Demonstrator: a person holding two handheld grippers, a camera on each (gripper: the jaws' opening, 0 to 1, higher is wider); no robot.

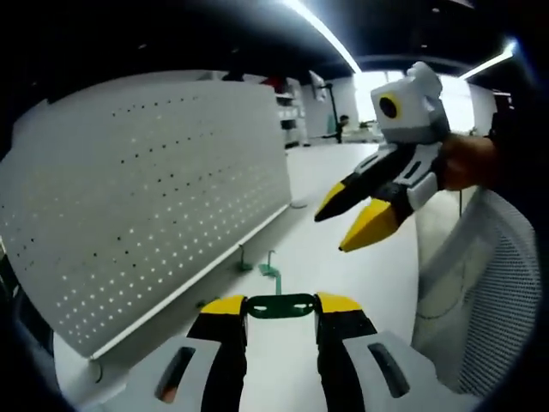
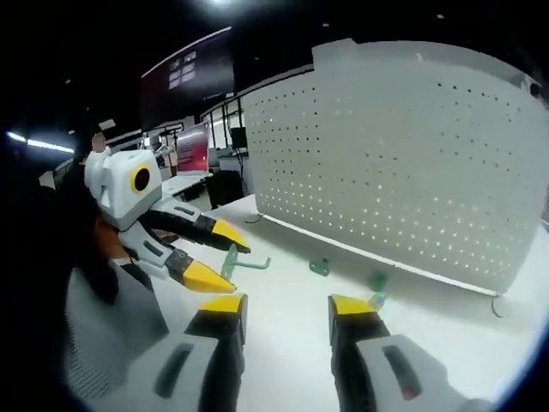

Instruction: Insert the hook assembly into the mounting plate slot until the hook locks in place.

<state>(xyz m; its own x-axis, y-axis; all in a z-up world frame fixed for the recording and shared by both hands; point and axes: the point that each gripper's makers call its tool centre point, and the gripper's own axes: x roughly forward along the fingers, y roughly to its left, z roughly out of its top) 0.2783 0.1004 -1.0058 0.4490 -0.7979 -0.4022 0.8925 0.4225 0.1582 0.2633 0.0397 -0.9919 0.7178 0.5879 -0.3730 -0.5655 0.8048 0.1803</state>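
The left gripper [image 1: 280, 306] holds a green mounting plate [image 1: 280, 305] crosswise between the yellow tips of its jaws, above the white counter [image 1: 343, 189]. Just beyond the plate, two small green hooks [image 1: 257, 260] lie on the counter at the foot of a white pegboard [image 1: 146, 206] that stands along the left side. The right gripper [image 1: 347, 221] hangs in the air at upper right, its jaws slightly parted and pointing down-left, with a mesh chair back [image 1: 489, 292] at the right edge.

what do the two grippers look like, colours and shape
Both match. The left gripper has two black jaws with yellow tips rising from pale grey bodies, each with a dark slot. The right gripper is built the same. Seen from outside, each carries a white box with a yellow-ringed lens.
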